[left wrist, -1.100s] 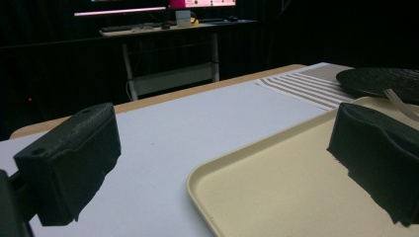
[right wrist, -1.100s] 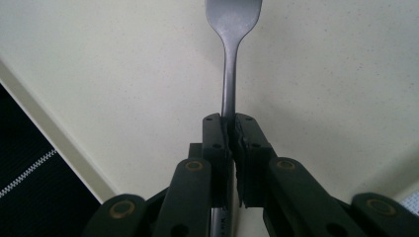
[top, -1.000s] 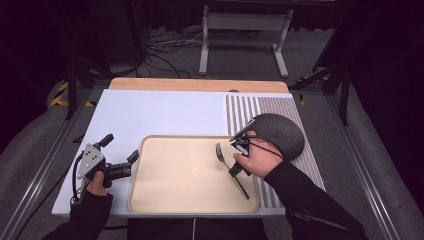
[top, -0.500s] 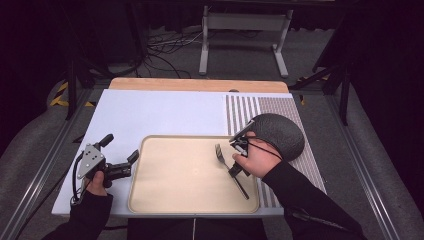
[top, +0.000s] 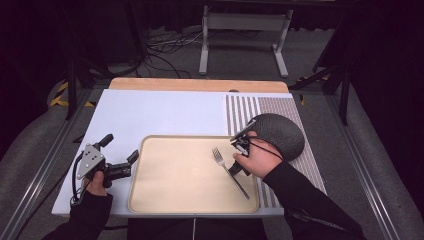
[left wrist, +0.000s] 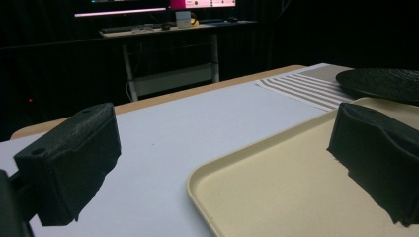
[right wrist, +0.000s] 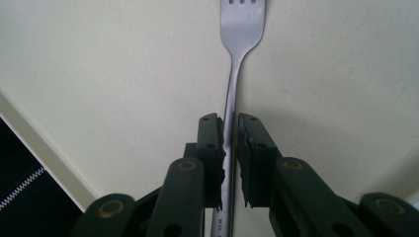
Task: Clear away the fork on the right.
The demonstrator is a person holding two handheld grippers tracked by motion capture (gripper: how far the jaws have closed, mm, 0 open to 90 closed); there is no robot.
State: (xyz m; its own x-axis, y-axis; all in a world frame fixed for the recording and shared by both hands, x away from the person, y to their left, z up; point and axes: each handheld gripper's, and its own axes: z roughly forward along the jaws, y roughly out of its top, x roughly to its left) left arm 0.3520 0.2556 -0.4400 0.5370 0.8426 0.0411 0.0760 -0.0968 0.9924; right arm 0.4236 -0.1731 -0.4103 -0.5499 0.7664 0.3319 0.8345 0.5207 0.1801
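The slim silver metal fork (right wrist: 232, 94) lies on the shallow beige plastic tray (top: 165, 192), its long axis running straight out between the right gripper (right wrist: 228, 148) jaws, which pinch its handle. The left gripper (left wrist: 222, 168), jaws wide and empty, straddles the tray's near corner, well apart.

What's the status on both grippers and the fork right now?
Right gripper shut on fork handle, over tray. Left gripper open, idle at tray's left edge. Nothing in the way.
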